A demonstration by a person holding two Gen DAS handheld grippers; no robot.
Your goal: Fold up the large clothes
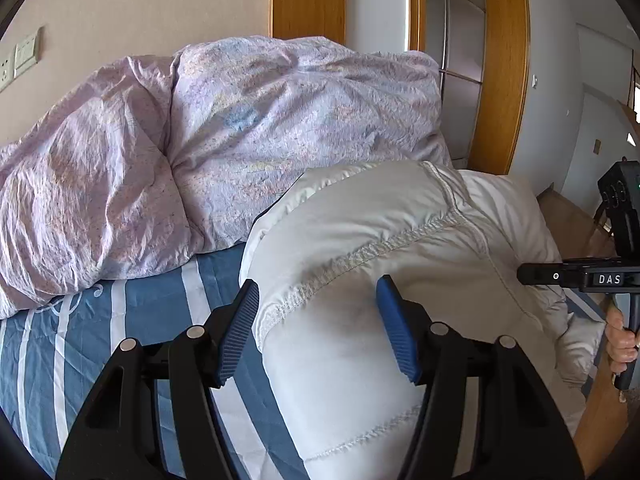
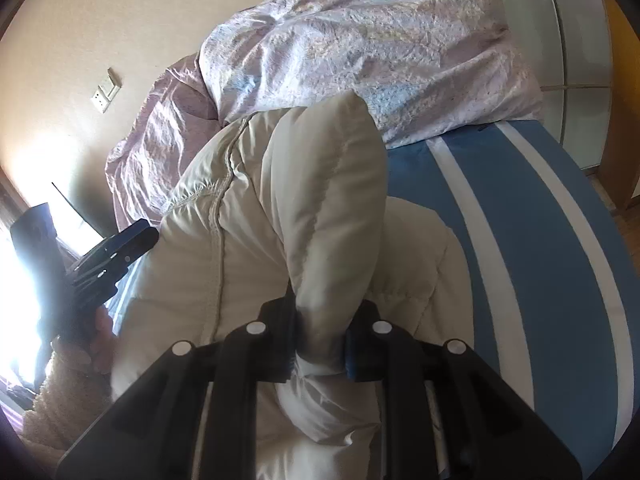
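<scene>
One crumpled lilac duvet [image 1: 224, 152] beyond white jacket [image 1: 380, 248]; left tool [image 1: 320, 328] spread, right tool [image 2: 318, 344] pinching jacket.

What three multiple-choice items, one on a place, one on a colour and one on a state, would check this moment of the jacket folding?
1. Where does the lilac duvet lie?
A. On the bed beyond the white padded jacket
B. On the floor
C. Under the jacket

2. What colours is the bed sheet?
A. Plain red
B. Blue with white stripes
C. Green checks

3. How is the right gripper?
A. Open, clear of cloth
B. Shut on a fold of the jacket
C. Shut on the duvet

Answers: 1 A, the duvet is heaped behind the jacket in both views. 2 B, stripes show beside the jacket. 3 B, its pads pinch a white padded fold, while the left gripper stands open over the jacket.
</scene>
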